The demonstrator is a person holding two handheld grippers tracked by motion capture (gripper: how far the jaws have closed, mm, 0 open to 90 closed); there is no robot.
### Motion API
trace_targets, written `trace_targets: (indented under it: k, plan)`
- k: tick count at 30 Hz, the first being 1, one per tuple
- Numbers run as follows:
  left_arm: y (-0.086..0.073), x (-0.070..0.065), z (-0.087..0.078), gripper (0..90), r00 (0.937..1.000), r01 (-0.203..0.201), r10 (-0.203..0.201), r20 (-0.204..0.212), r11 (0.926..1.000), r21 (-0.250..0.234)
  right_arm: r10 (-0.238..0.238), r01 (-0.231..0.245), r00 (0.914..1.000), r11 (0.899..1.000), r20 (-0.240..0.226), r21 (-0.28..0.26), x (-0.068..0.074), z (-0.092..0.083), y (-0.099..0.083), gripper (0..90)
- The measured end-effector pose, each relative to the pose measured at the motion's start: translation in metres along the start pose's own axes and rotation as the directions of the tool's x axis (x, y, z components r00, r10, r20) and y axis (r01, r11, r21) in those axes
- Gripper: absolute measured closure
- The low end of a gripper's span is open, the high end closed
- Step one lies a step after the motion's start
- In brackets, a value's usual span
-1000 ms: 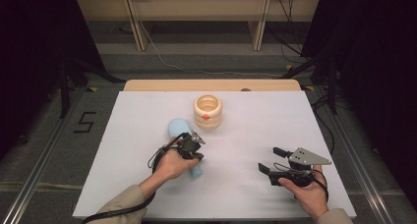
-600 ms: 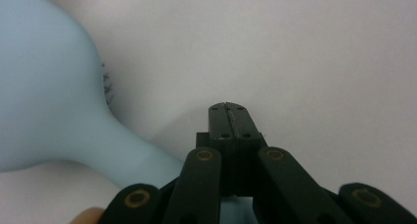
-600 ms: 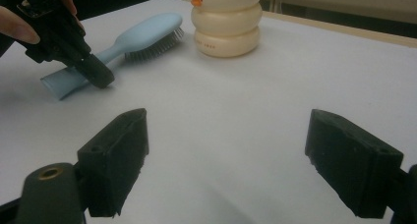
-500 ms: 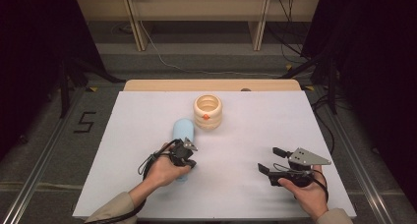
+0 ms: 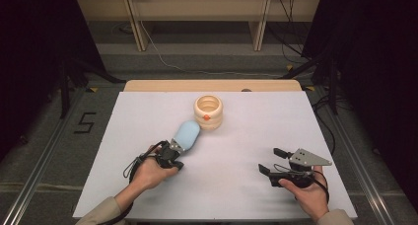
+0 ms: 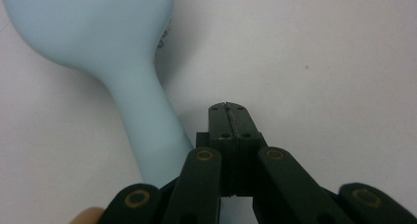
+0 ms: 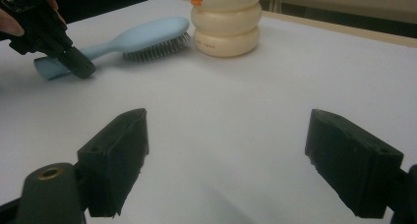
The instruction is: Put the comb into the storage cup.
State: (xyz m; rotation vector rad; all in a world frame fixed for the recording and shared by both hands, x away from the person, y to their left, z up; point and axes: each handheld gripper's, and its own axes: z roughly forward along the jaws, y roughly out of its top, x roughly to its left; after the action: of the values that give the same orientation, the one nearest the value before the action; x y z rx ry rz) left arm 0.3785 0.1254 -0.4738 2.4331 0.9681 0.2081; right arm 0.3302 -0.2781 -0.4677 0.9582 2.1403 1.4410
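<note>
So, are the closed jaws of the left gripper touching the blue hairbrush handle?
Touching: the right gripper view shows the left gripper tip resting against the hairbrush handle, no gap between them.

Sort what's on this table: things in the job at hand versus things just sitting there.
In the job:
- light blue hairbrush, bristles down
- left gripper, fingers shut, beside the brush handle, not gripping it

Lying about:
- cream ringed container, upright just beyond the brush head
- right gripper, fingers open, holding nothing

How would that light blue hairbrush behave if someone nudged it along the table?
The hairbrush looks like stiff plastic, so it would probably slide whole. Lying bristles down, it seems unlikely to roll. Pushed at its narrow handle, it would likely pivot.
</note>
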Motion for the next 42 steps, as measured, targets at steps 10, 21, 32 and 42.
trace_targets:
  k: [10,21,32,42]
  plan:
    - [-0.006,0.009,-0.005,90.0,0.9995,0.008,-0.008,-0.032,0.9999,0.013,0.001,-0.001,1.0,1.0,0.001,-0.002,-0.001,0.0,0.0,17.3]
    - [-0.017,0.023,-0.01,90.0,0.9981,0.042,-0.042,-0.046,0.9991,-0.001,0.004,-0.004,1.0,1.0,-0.002,0.001,-0.001,0.0,0.0,17.4]
    - [-0.02,0.024,-0.012,89.9,0.9981,0.026,-0.027,-0.056,0.9995,-0.016,0.002,-0.002,1.0,1.0,-0.002,0.0,0.0,0.0,0.0,17.8]
    - [-0.02,0.023,-0.02,86.5,0.9985,0.008,-0.011,-0.054,0.9989,-0.046,-0.001,0.001,1.0,1.0,-0.003,0.002,0.0,0.0,-0.001,17.8]
